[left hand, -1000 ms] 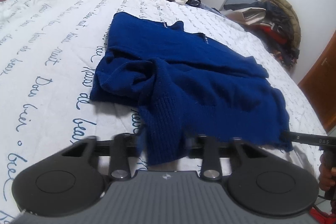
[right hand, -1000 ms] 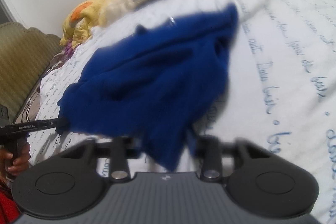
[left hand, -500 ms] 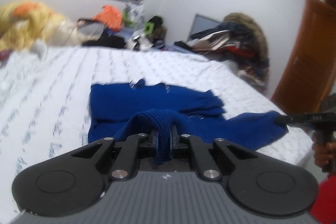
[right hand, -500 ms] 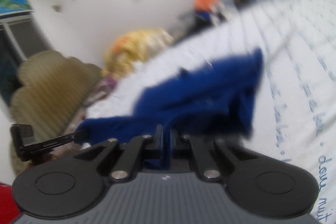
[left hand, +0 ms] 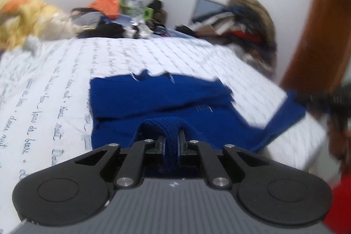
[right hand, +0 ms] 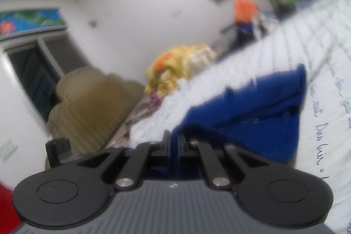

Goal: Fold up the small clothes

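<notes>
A blue knit sweater [left hand: 153, 100] lies on the white bedsheet [left hand: 54, 84] near the bed's near edge, its far part flat and its near hem lifted. The left gripper [left hand: 171, 142] pinches a ribbed fold of the hem, angled downward over the bed. The right gripper [right hand: 174, 142] clamps another hem corner near the bed's right edge, held almost level. No containers show.
</notes>
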`<state>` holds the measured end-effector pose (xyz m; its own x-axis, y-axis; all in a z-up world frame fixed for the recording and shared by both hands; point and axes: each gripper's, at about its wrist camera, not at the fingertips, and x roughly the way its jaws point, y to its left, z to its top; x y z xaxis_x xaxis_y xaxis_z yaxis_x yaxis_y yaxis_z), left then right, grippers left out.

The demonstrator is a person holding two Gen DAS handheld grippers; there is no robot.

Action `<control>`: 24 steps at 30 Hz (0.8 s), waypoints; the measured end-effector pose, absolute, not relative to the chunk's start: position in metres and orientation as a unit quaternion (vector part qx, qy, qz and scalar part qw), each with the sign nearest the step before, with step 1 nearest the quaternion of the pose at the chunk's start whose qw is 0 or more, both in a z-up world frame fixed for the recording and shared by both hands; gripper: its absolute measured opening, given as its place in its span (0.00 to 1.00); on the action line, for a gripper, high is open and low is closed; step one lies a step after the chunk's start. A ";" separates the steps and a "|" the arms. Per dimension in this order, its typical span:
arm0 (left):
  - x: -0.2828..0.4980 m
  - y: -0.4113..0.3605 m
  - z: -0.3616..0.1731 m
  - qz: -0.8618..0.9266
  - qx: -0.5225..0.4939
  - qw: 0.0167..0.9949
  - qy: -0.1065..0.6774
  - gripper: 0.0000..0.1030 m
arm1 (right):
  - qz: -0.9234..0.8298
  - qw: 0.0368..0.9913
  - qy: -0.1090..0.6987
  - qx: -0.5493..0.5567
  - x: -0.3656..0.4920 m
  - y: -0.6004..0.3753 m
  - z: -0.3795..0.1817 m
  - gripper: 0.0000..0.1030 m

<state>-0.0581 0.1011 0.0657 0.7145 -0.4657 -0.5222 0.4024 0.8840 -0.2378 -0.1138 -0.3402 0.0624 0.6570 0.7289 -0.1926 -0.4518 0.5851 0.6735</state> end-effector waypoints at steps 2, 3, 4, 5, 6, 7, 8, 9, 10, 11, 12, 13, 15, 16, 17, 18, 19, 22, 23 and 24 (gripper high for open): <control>-0.033 0.106 0.068 -0.220 -0.078 0.927 0.293 0.09 | 0.323 0.855 0.233 0.333 -0.092 -0.349 0.052 0.06; -0.020 0.106 0.069 -0.215 -0.083 0.929 0.290 0.09 | 0.311 0.853 0.233 0.348 -0.080 -0.353 0.049 0.05; -0.007 0.105 0.071 -0.212 -0.087 0.930 0.287 0.09 | 0.299 0.853 0.232 0.360 -0.068 -0.355 0.045 0.05; 0.004 0.104 0.072 -0.210 -0.089 0.931 0.286 0.09 | 0.288 0.853 0.231 0.368 -0.057 -0.357 0.042 0.05; 0.018 0.101 0.072 -0.204 -0.089 0.931 0.290 0.09 | 0.277 0.853 0.231 0.377 -0.046 -0.358 0.040 0.05; 0.031 0.097 0.073 -0.197 -0.083 0.932 0.292 0.09 | 0.269 0.853 0.230 0.383 -0.034 -0.360 0.038 0.05; 0.043 0.093 0.074 -0.192 -0.074 0.934 0.293 0.09 | 0.262 0.854 0.228 0.388 -0.024 -0.362 0.035 0.05; 0.053 0.088 0.074 -0.185 -0.068 0.935 0.295 0.09 | 0.253 0.854 0.227 0.394 -0.012 -0.362 0.033 0.05; 0.065 0.084 0.073 -0.179 -0.062 0.935 0.299 0.09 | 0.246 0.853 0.230 0.400 0.000 -0.363 0.030 0.05; 0.076 0.081 0.073 -0.174 -0.058 0.935 0.302 0.09 | 0.239 0.852 0.233 0.404 0.011 -0.364 0.027 0.05; 0.087 0.077 0.072 -0.170 -0.053 0.936 0.303 0.09 | 0.231 0.852 0.235 0.408 0.022 -0.364 0.024 0.06; 0.097 0.074 0.071 -0.166 -0.047 0.936 0.305 0.09 | 0.220 0.853 0.239 0.409 0.032 -0.364 0.021 0.05; 0.117 0.068 0.067 -0.158 -0.036 0.935 0.314 0.09 | 0.202 0.856 0.246 0.406 0.053 -0.363 0.017 0.05; 0.130 0.065 0.065 -0.156 -0.030 0.934 0.320 0.09 | 0.195 0.858 0.249 0.406 0.061 -0.362 0.016 0.05; 0.140 0.063 0.062 -0.151 -0.026 0.934 0.324 0.09 | 0.188 0.858 0.252 0.406 0.069 -0.361 0.014 0.05; 0.150 0.061 0.059 -0.146 -0.022 0.933 0.328 0.09 | 0.180 0.860 0.254 0.404 0.077 -0.361 0.012 0.05; 0.160 0.059 0.055 -0.139 -0.021 0.933 0.333 0.09 | 0.171 0.862 0.256 0.402 0.085 -0.360 0.010 0.05; 0.185 0.058 0.044 -0.119 -0.021 0.930 0.346 0.10 | 0.149 0.858 0.268 0.412 0.107 -0.359 0.000 0.06; 0.193 0.057 0.040 -0.113 -0.020 0.930 0.350 0.10 | 0.144 0.854 0.274 0.419 0.115 -0.359 -0.004 0.06; 0.199 0.056 0.036 -0.106 -0.020 0.928 0.356 0.10 | 0.139 0.851 0.279 0.424 0.123 -0.359 -0.008 0.06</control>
